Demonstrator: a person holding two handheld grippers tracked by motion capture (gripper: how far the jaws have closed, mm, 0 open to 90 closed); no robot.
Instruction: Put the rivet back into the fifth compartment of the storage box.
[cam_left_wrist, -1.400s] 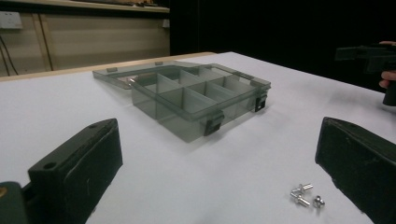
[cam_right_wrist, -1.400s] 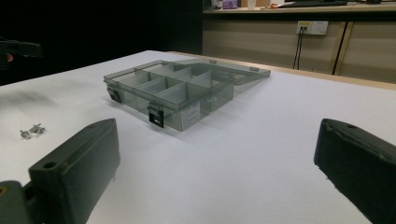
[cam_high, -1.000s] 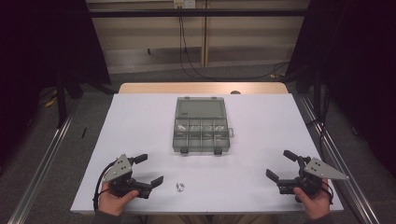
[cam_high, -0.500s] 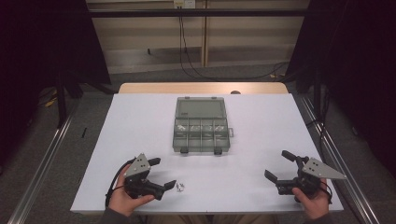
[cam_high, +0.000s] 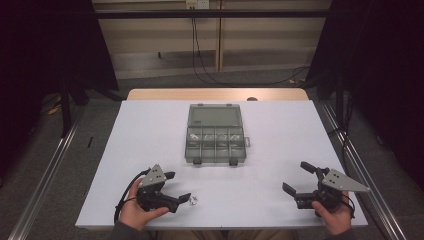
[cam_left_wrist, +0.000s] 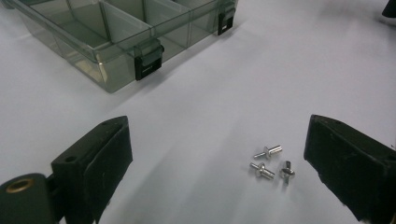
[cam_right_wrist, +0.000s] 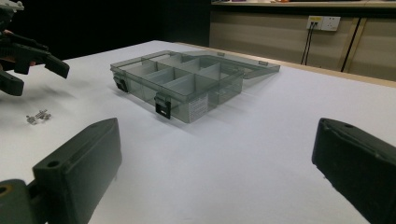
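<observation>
Left gripper view is showing the left hand-held gripper (cam_left_wrist: 217, 154) with its two black jaws spread wide and just now closing a little, with three small metal screws (cam_left_wrist: 271, 163) lying on the white worktop (cam_left_wrist: 243, 79) between them, nearer the right-hand jaw and not yet touched. To do this step well, I judge the person should be shifting the hand-held gripper toward the lower right of the frame until one screw is sitting centred between the pads, then lowering the tips to the surface and closing slowly, since the screws are tiny, lying close together, and likely to roll or skid away. Picking one at a time looks safer than trying for all three.

In the upper left of that frame a clear plastic organiser box (cam_left_wrist: 112, 37) is standing open, its compartments looking empty, its black latches facing the hand-held gripper.

In the high view the right hand-held gripper (cam_high: 300, 177) is resting at the lower right, jaws spread and holding nothing, well apart from the box (cam_high: 216, 132) at the centre. The worktop is a plain white sheet, smooth and bare. Around it the room is dark, with grey floor, black curtains at both sides, and a pale wall with a socket and hanging cables at the top.
</observation>
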